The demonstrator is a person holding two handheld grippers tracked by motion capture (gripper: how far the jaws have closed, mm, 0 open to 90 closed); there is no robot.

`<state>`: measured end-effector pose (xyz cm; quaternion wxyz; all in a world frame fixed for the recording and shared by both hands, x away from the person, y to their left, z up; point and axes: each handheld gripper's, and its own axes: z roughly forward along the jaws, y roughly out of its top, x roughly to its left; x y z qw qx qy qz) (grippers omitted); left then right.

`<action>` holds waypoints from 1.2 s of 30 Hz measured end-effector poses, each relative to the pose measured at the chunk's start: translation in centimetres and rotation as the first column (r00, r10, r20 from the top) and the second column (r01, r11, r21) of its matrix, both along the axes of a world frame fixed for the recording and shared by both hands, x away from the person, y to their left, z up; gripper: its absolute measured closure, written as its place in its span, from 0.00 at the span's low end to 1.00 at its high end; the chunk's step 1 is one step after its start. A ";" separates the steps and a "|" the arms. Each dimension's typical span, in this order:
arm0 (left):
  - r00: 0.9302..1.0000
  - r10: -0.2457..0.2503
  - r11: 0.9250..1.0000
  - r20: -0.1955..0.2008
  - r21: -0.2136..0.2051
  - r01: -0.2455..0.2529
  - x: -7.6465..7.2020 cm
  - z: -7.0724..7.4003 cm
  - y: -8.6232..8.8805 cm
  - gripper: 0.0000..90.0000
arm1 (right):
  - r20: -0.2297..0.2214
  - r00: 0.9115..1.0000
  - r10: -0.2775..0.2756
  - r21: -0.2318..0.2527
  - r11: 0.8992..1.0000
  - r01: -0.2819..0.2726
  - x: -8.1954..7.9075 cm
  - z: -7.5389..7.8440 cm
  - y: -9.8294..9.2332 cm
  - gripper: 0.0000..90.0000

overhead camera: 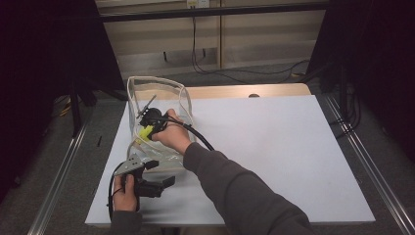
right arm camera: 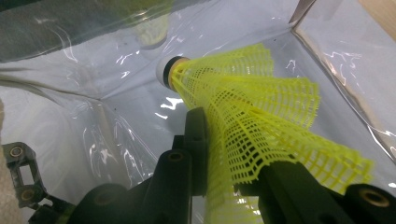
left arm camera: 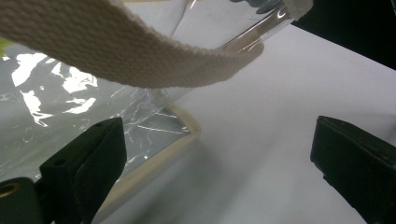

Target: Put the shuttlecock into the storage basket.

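A clear plastic bag (overhead camera: 157,89) with cream webbing trim stands open at the table's left. My right gripper (overhead camera: 147,128) reaches down into it, shut on a yellow mesh shuttlecock (overhead camera: 145,132). In the right gripper view the jaws (right arm camera: 233,154) pinch the shuttlecock's skirt (right arm camera: 252,107), and its white cork tip points at the bag's floor. My left gripper (overhead camera: 161,173) lies low at the bag's near corner, open. In the left gripper view its jaws (left arm camera: 217,140) stand wide apart over bare table, with the bag's trimmed edge (left arm camera: 154,158) beside the left jaw.
A cream webbing strap (left arm camera: 140,56) of the bag hangs across the top of the left gripper view. The white table top (overhead camera: 274,142) stretches to the right of the bag. A pale blurred object (right arm camera: 150,29) shows through the plastic beyond the shuttlecock.
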<state>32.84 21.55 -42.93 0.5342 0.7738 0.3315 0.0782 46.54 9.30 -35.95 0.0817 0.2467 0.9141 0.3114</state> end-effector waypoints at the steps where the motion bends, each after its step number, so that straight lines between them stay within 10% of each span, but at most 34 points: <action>1: 1.000 0.001 1.000 0.000 0.000 -0.001 0.0 0.0 0.0 0.04 | -0.003 1.000 0.003 -0.002 1.000 -0.003 0.0 -0.1 0.1 0.86; 36: 1.000 0.003 1.000 0.007 0.005 -0.003 -0.1 0.1 0.1 0.04 | -0.068 0.997 -0.031 -0.019 0.999 0.029 -0.6 0.2 -0.8 0.65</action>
